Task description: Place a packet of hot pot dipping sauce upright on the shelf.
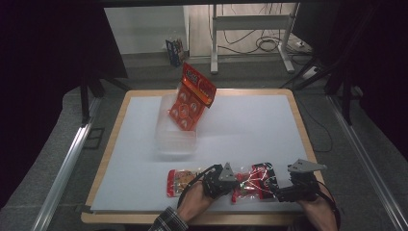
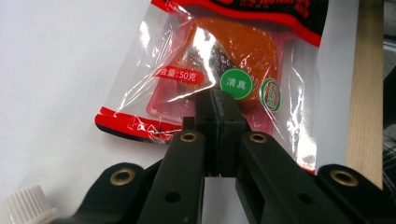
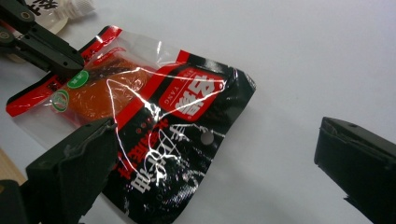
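- Here, the red and black snack pouch (image 1: 250, 183) lies flat on the white table cover (image 1: 250, 125), near the edge on the person's side, between the left gripper (image 1: 222, 179) and the right gripper (image 1: 284, 190)
- In the left gripper view the pouch (image 2: 224, 70) is straight ahead of the jaws, and their tips sit on its lower clear part, just under the round green sticker (image 2: 236, 84)
- In the right gripper view the pouch (image 3: 154, 126) lies between the two jaws but closer to the left one, whose tip hides a part of the pouch edge; the right jaw stands well apart from it
- The pouch is of thin glossy plastic with wrinkles and bright reflections; one half is clear and shows an orange piece of food, the other half is black and red with white print and has a small round hanging hole
- The left gripper (image 2: 215, 105) is fully closed, its two black pads pressed together; they seem to pinch the clear film of the pouch at the tips, but whether the film is really between them I cannot tell surely
- The right gripper (image 3: 215, 154) is wide open and holds nothing
- Beside the left gripper lies another flat packet (image 1: 180, 182) with red ends, and farther on the table a clear plastic box (image 1: 174, 137) holds a red card of snacks (image 1: 192, 96) which leans up out of it
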Tool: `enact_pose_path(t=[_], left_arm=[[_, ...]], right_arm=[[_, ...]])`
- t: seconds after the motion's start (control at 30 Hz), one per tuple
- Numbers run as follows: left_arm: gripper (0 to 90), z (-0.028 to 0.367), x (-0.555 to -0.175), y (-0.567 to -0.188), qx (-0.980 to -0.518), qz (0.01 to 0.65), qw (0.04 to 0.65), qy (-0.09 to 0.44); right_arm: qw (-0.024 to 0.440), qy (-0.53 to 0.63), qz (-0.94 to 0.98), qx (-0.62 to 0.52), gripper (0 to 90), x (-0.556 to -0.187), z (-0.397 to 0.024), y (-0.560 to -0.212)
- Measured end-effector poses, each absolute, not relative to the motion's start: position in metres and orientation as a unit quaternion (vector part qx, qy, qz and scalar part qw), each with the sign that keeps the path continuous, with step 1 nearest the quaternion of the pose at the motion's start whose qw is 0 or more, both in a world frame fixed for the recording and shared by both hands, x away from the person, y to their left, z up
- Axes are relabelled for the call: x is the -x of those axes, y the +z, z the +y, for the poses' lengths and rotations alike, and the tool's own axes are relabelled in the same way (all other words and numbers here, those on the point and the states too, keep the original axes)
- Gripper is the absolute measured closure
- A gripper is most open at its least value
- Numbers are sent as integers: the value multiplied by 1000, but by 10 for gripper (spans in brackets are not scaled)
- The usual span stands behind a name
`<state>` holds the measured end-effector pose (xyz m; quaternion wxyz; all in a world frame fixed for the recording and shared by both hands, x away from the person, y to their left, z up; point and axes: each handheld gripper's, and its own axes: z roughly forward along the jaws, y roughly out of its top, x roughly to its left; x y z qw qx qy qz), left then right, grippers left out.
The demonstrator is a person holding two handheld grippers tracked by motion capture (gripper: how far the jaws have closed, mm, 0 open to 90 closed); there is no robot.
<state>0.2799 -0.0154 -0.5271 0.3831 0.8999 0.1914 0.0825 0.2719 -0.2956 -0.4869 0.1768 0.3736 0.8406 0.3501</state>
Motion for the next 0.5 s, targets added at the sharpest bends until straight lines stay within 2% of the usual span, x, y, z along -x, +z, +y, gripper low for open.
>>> enact_pose_path(t=[0.5], left_arm=[[900,-12,-279,-531,-902,195,377,78]], right_arm=[[128,358,843,-381,0,-272,-290,-491]])
